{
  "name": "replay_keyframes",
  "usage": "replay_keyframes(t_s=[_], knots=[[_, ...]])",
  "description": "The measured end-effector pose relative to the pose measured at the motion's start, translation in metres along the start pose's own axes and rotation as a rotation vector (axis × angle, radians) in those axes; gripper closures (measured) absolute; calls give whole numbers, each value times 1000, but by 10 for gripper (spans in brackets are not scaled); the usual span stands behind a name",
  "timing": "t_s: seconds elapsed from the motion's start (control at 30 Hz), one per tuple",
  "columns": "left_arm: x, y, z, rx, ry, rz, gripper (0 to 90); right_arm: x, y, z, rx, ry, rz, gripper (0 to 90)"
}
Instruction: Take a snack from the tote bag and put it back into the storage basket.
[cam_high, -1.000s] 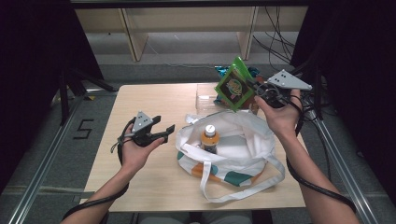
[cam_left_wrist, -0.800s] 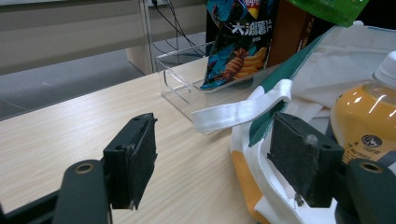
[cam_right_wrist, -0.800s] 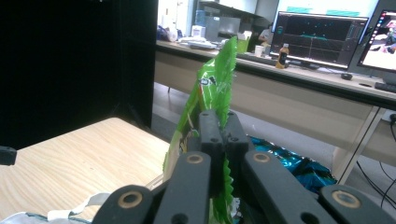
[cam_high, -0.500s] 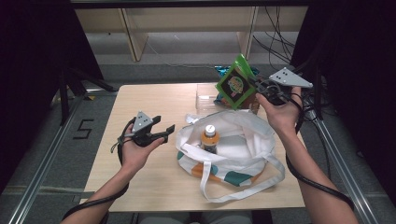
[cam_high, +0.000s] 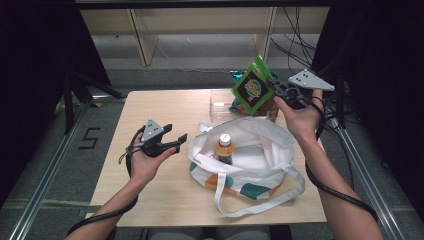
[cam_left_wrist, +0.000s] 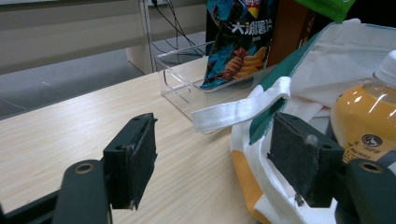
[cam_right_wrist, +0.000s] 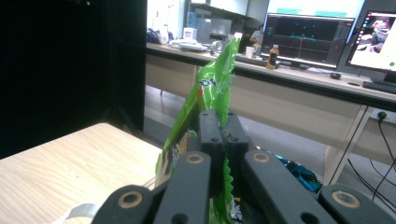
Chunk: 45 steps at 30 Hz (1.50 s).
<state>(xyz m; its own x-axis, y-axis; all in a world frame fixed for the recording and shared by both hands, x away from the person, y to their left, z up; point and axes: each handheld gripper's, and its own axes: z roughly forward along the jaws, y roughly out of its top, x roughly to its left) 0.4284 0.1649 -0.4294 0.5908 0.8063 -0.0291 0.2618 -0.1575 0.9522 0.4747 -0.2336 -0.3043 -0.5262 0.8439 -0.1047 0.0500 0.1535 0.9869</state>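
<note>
Holding my right gripper (cam_high: 274, 89) up above the far right corner of the table (cam_high: 150, 110), I have its jaws pinched together on the edge of a green snack bag (cam_high: 254, 90). In the right gripper view the two black jaws meet with the crinkled green foil (cam_right_wrist: 212, 93) squeezed between them, the bag rising above the tips. My right forearm comes up from the near right edge of the table, wrist bent back, palm facing me, and the grey three-cornered plate tilts toward the right. The bag hangs clear of the table, tilted, above the far rim of the white tote bag (cam_high: 255, 150).

My left gripper (cam_high: 175, 140) rests in my upturned left hand (cam_high: 145, 162), low over the table just left of the tote bag, pointing at it. Its jaws stand apart with nothing between them; in the left gripper view the right pad (cam_left_wrist: 299, 158) is just beside the tote's white strap (cam_left_wrist: 243, 108).

Inside the tote stands an orange drink bottle (cam_high: 225, 148) with a white cap. Beyond the tote, a clear plastic box (cam_left_wrist: 187, 79) sits on the table with a dark chip bag (cam_left_wrist: 240, 39) leaning in it.
</note>
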Motion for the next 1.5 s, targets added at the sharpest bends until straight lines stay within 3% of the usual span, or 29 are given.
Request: replay_keyframes(t_s=[0.1,0.5,0.67,0.93,0.97,1.07,1.17,1.23,1.37,1.5], knots=[[0,0,0,-1,0,2,308,0,0,2,-6,-5,24,900],[0,0,0,-1,0,2,308,-2,4,4,-16,-17,17,900],[0,0,0,-1,1,0,308,-5,2,8,-14,-19,42,900],[0,0,0,2,0,0,308,-12,-2,15,-8,-34,10,900],[0,0,0,2,0,0,308,-11,-2,15,-11,-41,30,900],[1,0,0,2,0,1,308,-14,-4,18,-7,-38,19,900],[0,-1,1,3,-2,2,308,-12,-5,20,3,-43,45,900],[0,-1,1,3,-2,2,308,-14,-6,22,-6,-38,19,900],[0,-1,1,2,-3,5,308,-14,-9,26,-5,-47,13,900],[0,-1,1,2,-4,3,308,-13,-10,30,2,-48,38,900]])
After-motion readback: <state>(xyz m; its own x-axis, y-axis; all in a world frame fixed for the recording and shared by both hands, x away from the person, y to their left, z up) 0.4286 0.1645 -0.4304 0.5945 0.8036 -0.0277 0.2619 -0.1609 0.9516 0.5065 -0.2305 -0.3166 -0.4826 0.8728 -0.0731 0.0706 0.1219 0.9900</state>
